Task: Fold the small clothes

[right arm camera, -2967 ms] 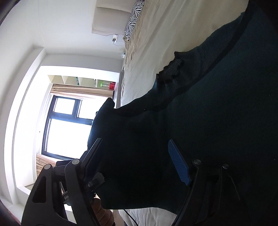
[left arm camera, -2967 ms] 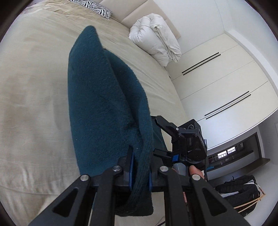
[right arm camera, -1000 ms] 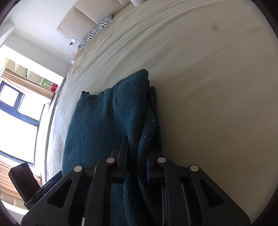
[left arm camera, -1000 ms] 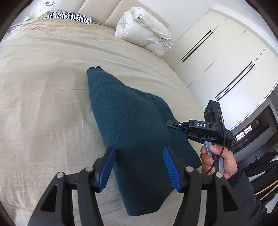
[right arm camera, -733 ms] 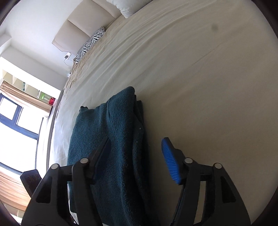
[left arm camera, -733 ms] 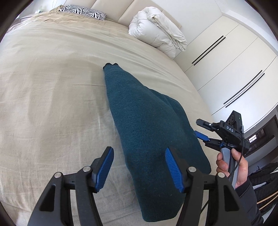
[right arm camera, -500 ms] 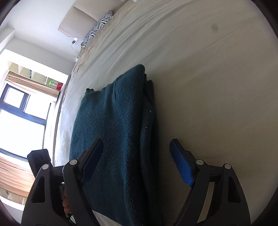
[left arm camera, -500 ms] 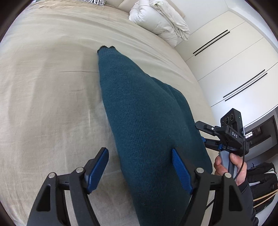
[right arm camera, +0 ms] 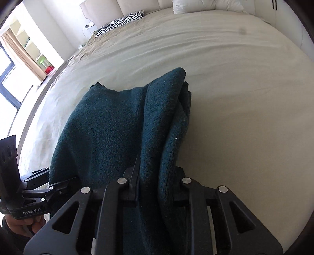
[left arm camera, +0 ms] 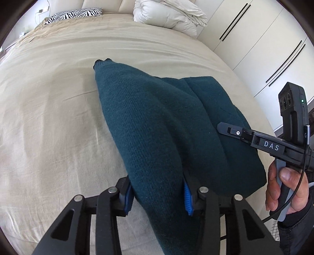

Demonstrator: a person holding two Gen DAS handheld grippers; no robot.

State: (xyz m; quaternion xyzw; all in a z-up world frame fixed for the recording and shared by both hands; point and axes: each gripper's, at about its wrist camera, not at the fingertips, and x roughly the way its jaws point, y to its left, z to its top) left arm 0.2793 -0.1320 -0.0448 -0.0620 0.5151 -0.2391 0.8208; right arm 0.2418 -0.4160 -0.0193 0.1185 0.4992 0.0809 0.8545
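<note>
A dark teal knitted garment (left arm camera: 157, 121) lies folded on the beige bed (left arm camera: 49, 127). My left gripper (left arm camera: 158, 198) is shut on its near left edge, the cloth bunched between the blue pads. My right gripper (right arm camera: 157, 182) is shut on the near right edge, where several layers stack; the garment (right arm camera: 109, 125) stretches away from it. The right gripper also shows in the left wrist view (left arm camera: 255, 137), held by a hand at the right. The left gripper shows in the right wrist view (right arm camera: 39, 192) at the lower left.
A white rolled duvet (left arm camera: 168, 15) and a zebra-print pillow (left arm camera: 78, 14) lie at the head of the bed. White wardrobe doors (left arm camera: 265, 49) stand to the right. A window (right arm camera: 7, 78) and shelves are to the left.
Both grippers were open around the garment's near edge half a second ago; both have since closed on it. The garment's near edge is now bunched and lifted a little.
</note>
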